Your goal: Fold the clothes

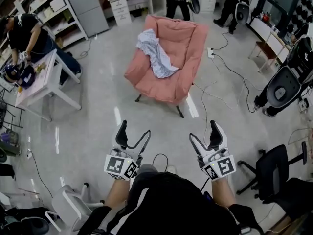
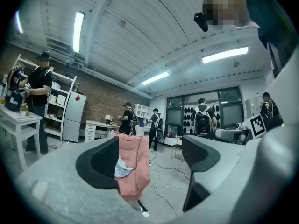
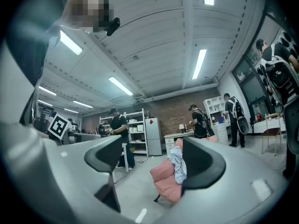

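Note:
A crumpled pale patterned garment (image 1: pixel 155 53) lies on the seat and left arm of a pink armchair (image 1: pixel 171 67) in the middle of the floor. Both grippers hang in the air well short of it and point at the chair. In the head view my left gripper (image 1: pixel 134 129) is open with nothing in it. My right gripper (image 1: pixel 203 130) is open and empty as well. The left gripper view has the left gripper (image 2: pixel 150 157) framing the armchair (image 2: pixel 135 167) and garment (image 2: pixel 122 169). The right gripper (image 3: pixel 154 160) frames the armchair (image 3: pixel 163 181) and garment (image 3: pixel 177 164).
A white table (image 1: pixel 44 82) with a person working at it stands to the left. Cables (image 1: pixel 220 82) trail over the floor right of the armchair. A black office chair (image 1: pixel 274 170) is at right, a white seat (image 1: pixel 68 204) at lower left. Other people stand at the back.

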`<state>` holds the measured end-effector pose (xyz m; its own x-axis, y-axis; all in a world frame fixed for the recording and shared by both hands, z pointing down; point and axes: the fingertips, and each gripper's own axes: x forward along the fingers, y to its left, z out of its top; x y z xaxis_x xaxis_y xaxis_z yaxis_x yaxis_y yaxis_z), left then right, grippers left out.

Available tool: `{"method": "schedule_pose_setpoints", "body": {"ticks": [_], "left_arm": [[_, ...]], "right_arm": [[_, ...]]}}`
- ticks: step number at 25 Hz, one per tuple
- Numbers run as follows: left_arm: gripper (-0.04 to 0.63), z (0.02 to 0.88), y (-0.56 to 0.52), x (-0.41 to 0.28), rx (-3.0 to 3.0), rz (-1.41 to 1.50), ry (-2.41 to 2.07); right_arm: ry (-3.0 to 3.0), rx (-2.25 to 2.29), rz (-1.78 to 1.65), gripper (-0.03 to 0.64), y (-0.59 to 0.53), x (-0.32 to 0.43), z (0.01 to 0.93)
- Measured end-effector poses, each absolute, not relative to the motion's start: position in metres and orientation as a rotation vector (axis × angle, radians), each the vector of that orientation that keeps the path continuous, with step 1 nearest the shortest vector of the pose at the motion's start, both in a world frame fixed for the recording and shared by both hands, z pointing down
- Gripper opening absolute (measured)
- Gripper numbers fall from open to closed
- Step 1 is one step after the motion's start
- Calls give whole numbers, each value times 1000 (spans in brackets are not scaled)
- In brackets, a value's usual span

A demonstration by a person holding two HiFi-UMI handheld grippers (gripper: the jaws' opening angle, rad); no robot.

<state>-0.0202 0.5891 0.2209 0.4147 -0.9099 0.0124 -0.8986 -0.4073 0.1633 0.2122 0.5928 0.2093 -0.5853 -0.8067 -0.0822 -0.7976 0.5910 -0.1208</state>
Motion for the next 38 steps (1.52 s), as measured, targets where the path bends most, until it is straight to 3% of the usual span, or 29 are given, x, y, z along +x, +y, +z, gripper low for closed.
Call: {"method": "schedule_pose_setpoints", "body": {"ticks": [10, 21, 38], "left_arm": [[419, 235, 562, -23, 2473, -67, -1646], [437, 243, 444, -26, 2575, -68, -1514], [440, 257, 258, -123, 2624, -37, -1415]], "right_arm": [[2668, -1378, -240, 383, 550, 237, 229], [2673, -1494, -157, 383, 463, 221, 227], [2728, -1503, -96, 337, 276, 98, 221]]}}
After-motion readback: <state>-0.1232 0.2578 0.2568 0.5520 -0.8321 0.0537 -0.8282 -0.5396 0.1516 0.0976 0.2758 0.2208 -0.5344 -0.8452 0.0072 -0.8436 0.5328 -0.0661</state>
